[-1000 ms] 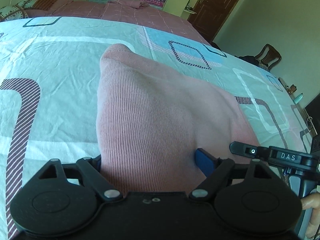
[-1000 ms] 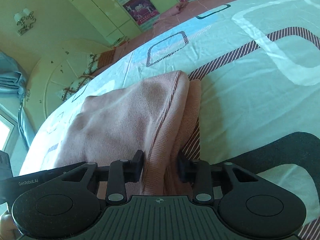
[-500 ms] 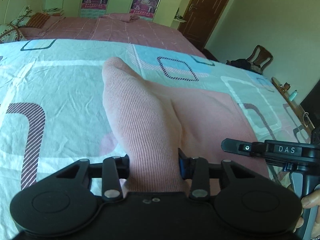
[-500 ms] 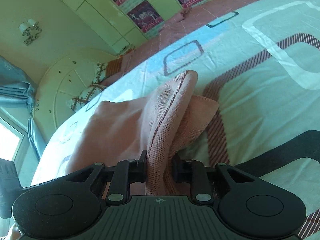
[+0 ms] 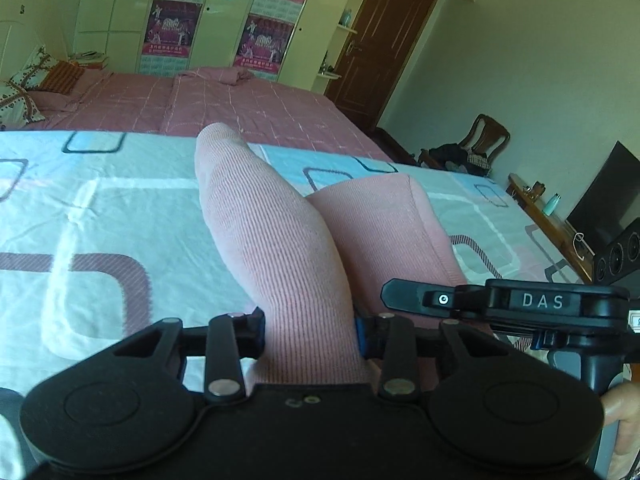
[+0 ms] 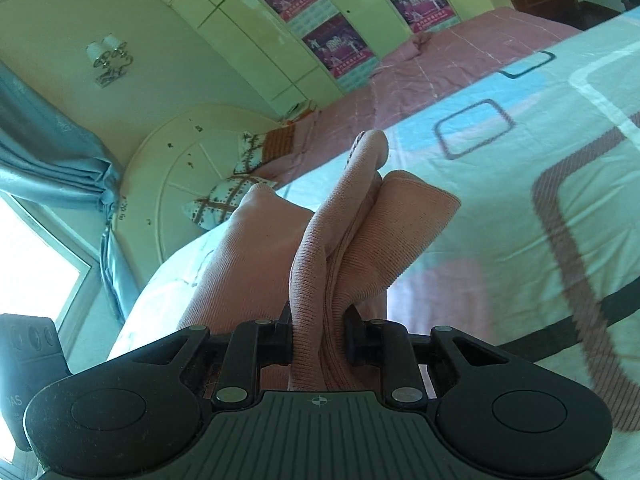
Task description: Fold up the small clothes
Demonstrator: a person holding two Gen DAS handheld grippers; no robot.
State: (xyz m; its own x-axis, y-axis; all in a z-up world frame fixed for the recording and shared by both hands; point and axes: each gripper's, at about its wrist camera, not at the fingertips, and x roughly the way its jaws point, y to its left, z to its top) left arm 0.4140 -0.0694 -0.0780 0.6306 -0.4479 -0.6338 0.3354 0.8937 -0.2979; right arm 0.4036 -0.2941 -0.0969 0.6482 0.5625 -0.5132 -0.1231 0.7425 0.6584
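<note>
A bed with a patterned sheet (image 5: 100, 208) fills the near ground, a pink quilt (image 5: 248, 108) beyond it, cream wardrobes with posters (image 5: 172, 28) far behind, a dark door (image 5: 384, 44) and chair (image 5: 486, 140) right, daylit window (image 6: 28, 256) left.

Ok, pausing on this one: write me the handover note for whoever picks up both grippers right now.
Left gripper: shut on the pink knit garment, a bunched fold between its fingers.
Right gripper: shut on the same garment, gripping another bunched edge.
Garment: near edge lifted off the patterned bedsheet; the far part appears to rest on the sheet.
Done: both edges are gripped and raised.
Left: probably carry the held edge forward over the rest, lay it flat, release, then make any further folds. No finished fold shows yet.
</note>
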